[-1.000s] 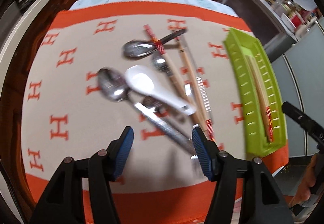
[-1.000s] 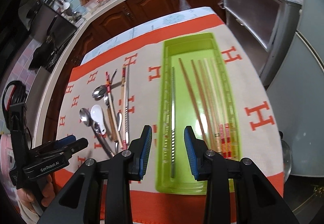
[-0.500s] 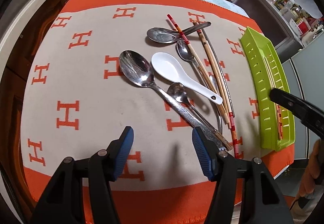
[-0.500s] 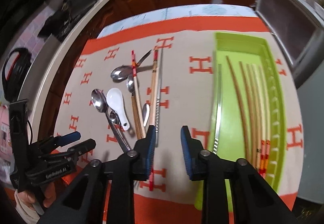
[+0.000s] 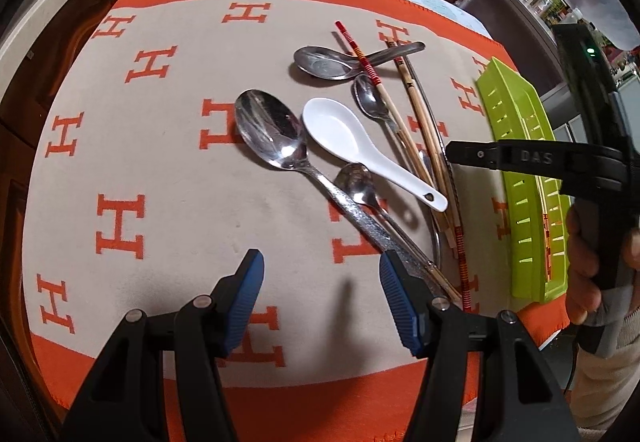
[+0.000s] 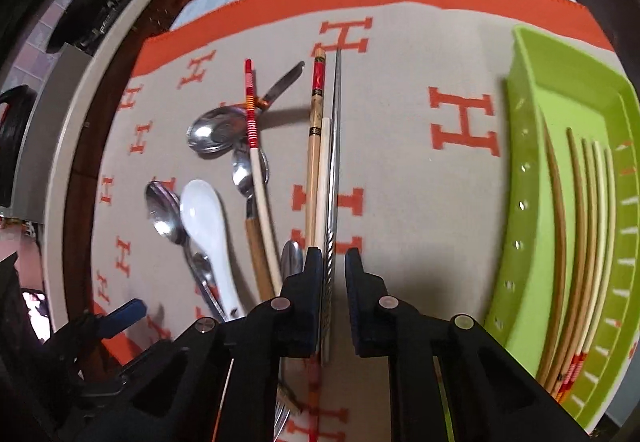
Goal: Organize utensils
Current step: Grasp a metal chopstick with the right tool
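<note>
Two claws pointing steeply down at a beige cloth [image 5: 160, 170] with orange H marks.

Left gripper [image 5: 320, 294]: standing moderately wide, with nothing but bare cloth between the blue pads. Just behind its right finger, the handle end of a large steel spoon [image 5: 272, 134], running up and away to the left. Beside that, ahead and slightly right, a small steel spoon [image 5: 356, 182], then a white ceramic spoon [image 5: 340, 130] lying across the pile. Farther ahead, a shallow steel spoon [image 5: 320, 62] under a red-banded chopstick [image 5: 360, 58].

Right gripper [image 6: 333, 282]: narrow and closing, straddling a metal chopstick [image 6: 337, 162]. Chopstick close against the left pad, with a sliver of cloth showing before the right pad. Stretching straight ahead from the jaws, touching a bamboo chopstick [image 6: 314, 146] on its left. Left of the claw and beyond, the spoon cluster; far left and low, the other claw's blue fingertip.

To the right of this claw, well apart from the pile, a green tray [image 6: 532, 202] with slotted walls, holding several wooden chopsticks [image 6: 576, 222] laid lengthwise.

Seen from the left wrist, a person's hand [image 5: 584, 266] wrapped round the right claw's handle, over the tray.
</note>
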A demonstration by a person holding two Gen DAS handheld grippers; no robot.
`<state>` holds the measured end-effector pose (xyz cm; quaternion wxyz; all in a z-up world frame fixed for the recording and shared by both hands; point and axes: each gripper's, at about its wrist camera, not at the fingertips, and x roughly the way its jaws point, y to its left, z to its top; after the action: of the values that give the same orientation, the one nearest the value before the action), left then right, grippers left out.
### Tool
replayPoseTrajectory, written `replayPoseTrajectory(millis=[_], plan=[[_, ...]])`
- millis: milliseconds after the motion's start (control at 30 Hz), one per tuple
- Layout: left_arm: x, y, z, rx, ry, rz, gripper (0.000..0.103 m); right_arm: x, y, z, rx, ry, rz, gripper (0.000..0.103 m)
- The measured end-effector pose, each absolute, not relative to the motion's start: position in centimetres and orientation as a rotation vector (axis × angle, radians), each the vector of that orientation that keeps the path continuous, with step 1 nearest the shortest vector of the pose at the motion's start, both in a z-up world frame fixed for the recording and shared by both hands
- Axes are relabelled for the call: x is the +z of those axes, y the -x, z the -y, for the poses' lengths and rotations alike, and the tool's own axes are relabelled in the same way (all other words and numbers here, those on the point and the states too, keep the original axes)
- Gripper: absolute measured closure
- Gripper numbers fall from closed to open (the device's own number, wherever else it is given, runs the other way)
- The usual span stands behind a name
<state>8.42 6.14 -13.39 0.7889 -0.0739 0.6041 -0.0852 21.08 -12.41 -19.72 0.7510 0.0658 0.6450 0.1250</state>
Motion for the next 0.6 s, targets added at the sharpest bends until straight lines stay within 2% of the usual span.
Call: replayPoseTrajectory(millis=[333,600], plan=[[-14.0,-8.7,-7.3,-0.184,0.190,-1.309,0.045,-21.3,-22.4,10.8,0.238,-0.034,-1.449,0.094],[-13.8,-9.0,-6.9,-0.194,0.183,-1.306,0.045,-21.6,-21.7,8.1,0.208,0.135,-1.413,0.095]])
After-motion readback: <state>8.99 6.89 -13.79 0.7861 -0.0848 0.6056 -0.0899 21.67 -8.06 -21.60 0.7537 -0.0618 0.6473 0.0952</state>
